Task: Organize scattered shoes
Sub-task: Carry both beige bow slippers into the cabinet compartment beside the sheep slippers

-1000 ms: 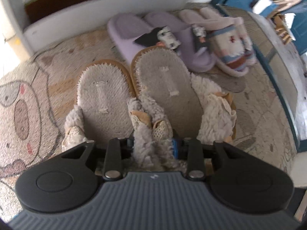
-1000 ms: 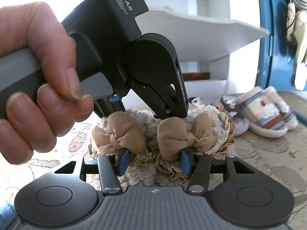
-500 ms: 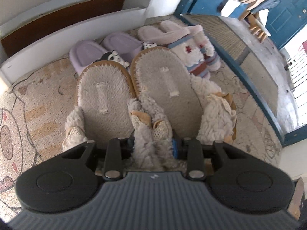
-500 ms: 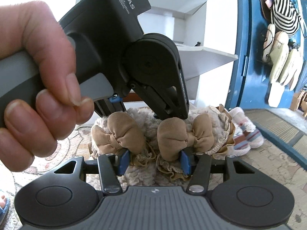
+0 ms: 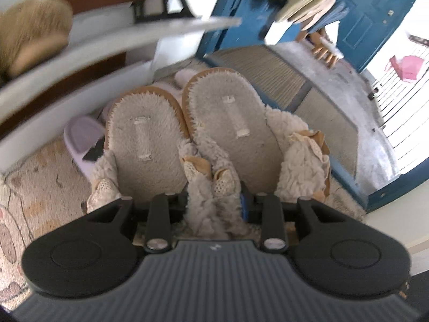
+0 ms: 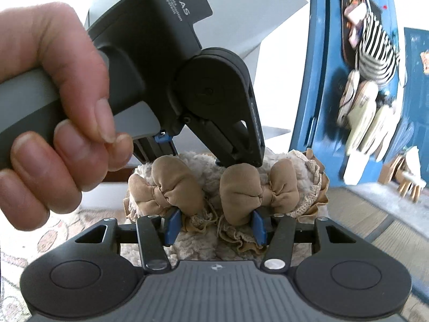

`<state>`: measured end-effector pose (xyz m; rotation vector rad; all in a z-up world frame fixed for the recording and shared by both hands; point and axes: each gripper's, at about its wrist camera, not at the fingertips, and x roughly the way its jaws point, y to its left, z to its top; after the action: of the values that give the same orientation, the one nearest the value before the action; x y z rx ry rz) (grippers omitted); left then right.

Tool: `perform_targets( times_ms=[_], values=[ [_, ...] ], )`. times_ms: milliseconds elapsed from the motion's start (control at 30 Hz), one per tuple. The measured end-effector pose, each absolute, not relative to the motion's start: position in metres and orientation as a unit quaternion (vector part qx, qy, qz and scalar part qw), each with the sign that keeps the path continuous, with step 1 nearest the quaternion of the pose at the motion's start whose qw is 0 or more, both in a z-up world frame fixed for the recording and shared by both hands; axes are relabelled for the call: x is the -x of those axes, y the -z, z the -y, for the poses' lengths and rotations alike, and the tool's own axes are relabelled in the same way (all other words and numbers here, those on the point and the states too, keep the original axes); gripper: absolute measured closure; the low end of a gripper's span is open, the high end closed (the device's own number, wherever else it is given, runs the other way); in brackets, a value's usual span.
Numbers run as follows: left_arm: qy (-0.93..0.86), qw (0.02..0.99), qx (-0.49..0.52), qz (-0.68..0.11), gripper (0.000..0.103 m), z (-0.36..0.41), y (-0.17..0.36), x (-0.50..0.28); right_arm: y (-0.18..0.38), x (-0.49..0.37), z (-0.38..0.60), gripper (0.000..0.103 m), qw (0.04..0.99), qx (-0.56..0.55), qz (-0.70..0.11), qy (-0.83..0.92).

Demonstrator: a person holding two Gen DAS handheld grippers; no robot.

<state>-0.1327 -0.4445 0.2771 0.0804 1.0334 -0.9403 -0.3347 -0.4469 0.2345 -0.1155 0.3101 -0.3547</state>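
In the right wrist view, white letters "DAS" stand on the black housing of the left gripper (image 6: pixel 236 161), with smaller lines of print beneath them too fine to read. Grey lettering runs along that gripper's front arm, also illegible. The left wrist view shows no readable text.

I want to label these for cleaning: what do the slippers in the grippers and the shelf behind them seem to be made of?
Slippers: seemingly fluffy cream fleece, shown by the shaggy nap; the tan bows look like padded suede-like cloth, with lace trim. Shelf: probably painted or laminated board, smooth and white, though blurred.
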Motion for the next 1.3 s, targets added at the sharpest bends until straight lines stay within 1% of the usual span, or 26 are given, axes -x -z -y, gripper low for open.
perform_targets(
  times_ms=[333, 533, 733, 933, 1067, 1200, 1300],
  values=[
    [0.431, 0.789, -0.011, -0.439, 0.073, 0.456, -0.341, 0.115, -0.289, 0.317, 0.463, 0.048, 0.976, 0.093, -0.103, 0.167],
    [0.417, 0.803, 0.026, -0.425, 0.073, 0.461, -0.371, 0.073, -0.327, 0.286, 0.473, 0.048, 0.979, 0.109, -0.098, 0.14],
    [0.396, 0.793, 0.062, -0.459, 0.073, 0.471, -0.37, 0.022, -0.353, 0.234, 0.491, 0.048, 0.976, 0.124, -0.15, 0.097],
    [0.373, 0.776, 0.084, -0.501, 0.072, 0.487, -0.358, -0.028, -0.375, 0.168, 0.524, 0.048, 0.962, 0.123, -0.243, 0.034],
    [0.356, 0.767, 0.098, -0.524, 0.071, 0.496, -0.351, -0.053, -0.389, 0.134, 0.551, 0.048, 0.951, 0.109, -0.289, -0.006],
    [0.343, 0.767, 0.101, -0.533, 0.071, 0.501, -0.339, -0.068, -0.386, 0.106, 0.557, 0.048, 0.937, 0.121, -0.326, -0.019],
    [0.34, 0.763, 0.099, -0.54, 0.069, 0.503, -0.326, -0.076, -0.378, 0.098, 0.559, 0.048, 0.932, 0.125, -0.339, -0.018]
  ],
)
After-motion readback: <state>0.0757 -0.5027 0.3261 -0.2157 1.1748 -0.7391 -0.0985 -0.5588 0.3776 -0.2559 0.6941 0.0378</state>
